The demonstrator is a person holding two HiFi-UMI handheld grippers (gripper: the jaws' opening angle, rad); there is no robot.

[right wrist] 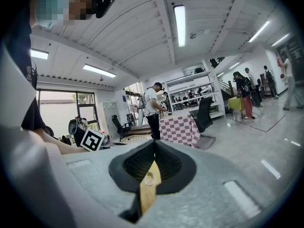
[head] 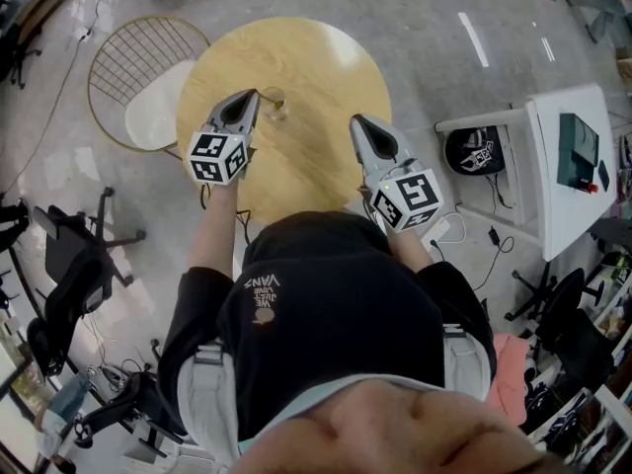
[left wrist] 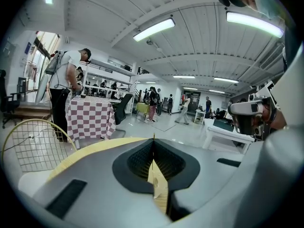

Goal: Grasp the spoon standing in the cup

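opening left gripper [head: 251,97] fingers should come first — both pairs sit together — then straddle the spoon [head: 275,99] in the upper-centre cup [head: 274,108].

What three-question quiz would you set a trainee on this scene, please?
1. True or false: the left claw and the right claw both have their jaws closed together.
2. In the head view, what stands beside the round wooden table on the person's left? A. a sofa. B. a wire chair with a white cushion. C. a fridge.
3. In the head view, which claw's tip is nearer the glass cup?

Key: 1. True; each gripper view shows the pads meeting at the tip. 2. B. 3. The left claw; the cup sits just beside its tip.
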